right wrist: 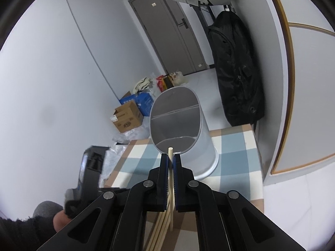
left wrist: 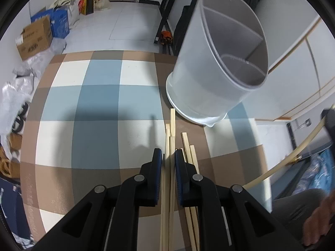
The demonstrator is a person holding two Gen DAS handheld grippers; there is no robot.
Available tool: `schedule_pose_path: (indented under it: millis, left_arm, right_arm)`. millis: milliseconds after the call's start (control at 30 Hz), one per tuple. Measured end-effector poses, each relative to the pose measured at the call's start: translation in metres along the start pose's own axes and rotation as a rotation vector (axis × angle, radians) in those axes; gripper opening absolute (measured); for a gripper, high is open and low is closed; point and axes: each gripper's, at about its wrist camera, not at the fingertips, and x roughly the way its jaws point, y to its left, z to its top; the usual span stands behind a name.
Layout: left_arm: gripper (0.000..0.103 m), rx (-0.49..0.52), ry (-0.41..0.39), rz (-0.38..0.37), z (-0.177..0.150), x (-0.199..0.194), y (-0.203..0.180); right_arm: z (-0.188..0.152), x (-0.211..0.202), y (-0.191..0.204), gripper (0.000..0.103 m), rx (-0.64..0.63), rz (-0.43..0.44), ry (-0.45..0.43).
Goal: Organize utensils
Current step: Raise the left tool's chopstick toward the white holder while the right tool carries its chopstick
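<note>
A grey door [right wrist: 167, 31] closes the far end of a room with pale walls and a light floor [left wrist: 125, 25]. Left of the door, along the wall, stand cardboard boxes [right wrist: 127, 118], a blue carton [left wrist: 60, 22] and bags [left wrist: 92, 4]. Right of the door a black coat [right wrist: 236, 71] hangs from a rack.

Even indoor light, soft shadows, heavy fisheye bending, blurred edges.

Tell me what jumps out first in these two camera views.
The grey divided utensil holder stands on the checked tablecloth, just beyond a loose cluster of wooden chopsticks. The left gripper is closed on chopsticks there; the right gripper grips one chopstick aimed at the holder.
</note>
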Motion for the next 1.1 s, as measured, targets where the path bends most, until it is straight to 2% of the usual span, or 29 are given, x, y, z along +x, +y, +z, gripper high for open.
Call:
schedule_pose_path:
  millis: [300, 467, 567, 667, 833, 933, 1100]
  left_arm:
    - [0.008, -0.039, 0.062, -0.021, 0.015, 0.018, 0.022]
    - [0.008, -0.117, 0.064, -0.130, 0.022, 0.010, 0.033]
    - [0.008, -0.109, 0.059, -0.082, 0.023, 0.008, 0.037]
    - [0.009, -0.121, 0.075, -0.065, 0.019, 0.012, 0.039]
    - [0.009, -0.041, 0.106, 0.004, 0.013, 0.025, 0.024]
    - [0.009, -0.032, 0.120, 0.030, 0.013, 0.031, 0.020]
    - [0.011, -0.042, 0.123, 0.034, 0.018, 0.038, 0.017]
  right_arm:
    - [0.000, 0.004, 0.002, 0.004, -0.004, -0.003, 0.001]
    - [0.000, 0.003, 0.003, 0.004, -0.007, -0.003, -0.006]
    - [0.000, 0.001, 0.004, 0.004, -0.008, 0.003, -0.015]
    - [0.001, -0.001, 0.004, 0.004, -0.004, 0.011, -0.022]
    - [0.003, -0.001, 0.007, 0.004, -0.006, 0.016, -0.028]
    - [0.003, -0.001, 0.008, 0.004, -0.007, 0.017, -0.032]
    - [0.003, -0.001, 0.005, 0.004, -0.004, 0.018, -0.036]
